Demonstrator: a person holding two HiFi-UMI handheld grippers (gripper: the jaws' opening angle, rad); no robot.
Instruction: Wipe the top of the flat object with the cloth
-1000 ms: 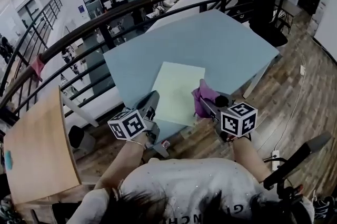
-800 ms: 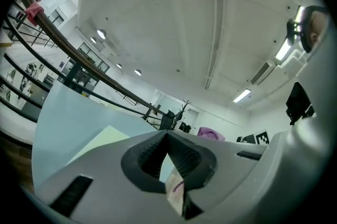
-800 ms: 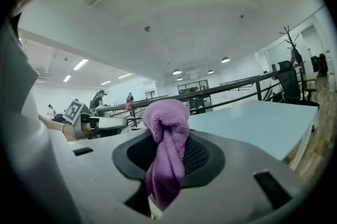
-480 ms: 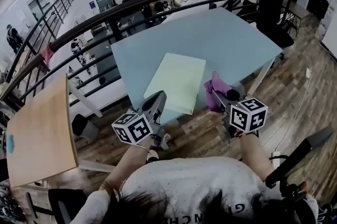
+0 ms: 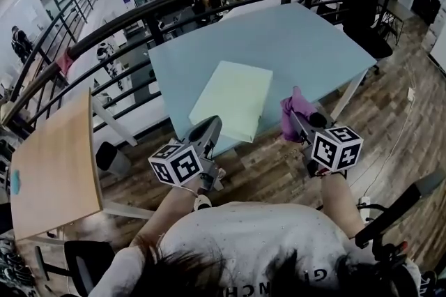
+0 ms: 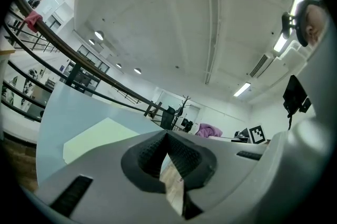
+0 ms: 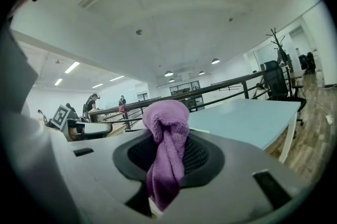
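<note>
Blue-grey table (image 5: 313, 44), pale green flat sheet (image 5: 233, 97) at its near edge. Right gripper (image 5: 301, 123) clamps purple cloth (image 5: 294, 109) clear of the sheet; left gripper (image 5: 208, 127) clenched, empty. Wipe likely pending.

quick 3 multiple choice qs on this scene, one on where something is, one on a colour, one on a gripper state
1. Where does the pale green flat board lie?
A on a chair
B on the blue table
C on a shelf

2. What colour is the cloth?
A yellow
B white
C purple

3. The left gripper is:
A shut and empty
B shut on the cloth
C wide open

Answers: 1 B, the head view shows the board flat on the tabletop; 2 C, purple folds hang from the right gripper, clamped between its jaws; 3 A, its pads meet with nothing between them.
</note>
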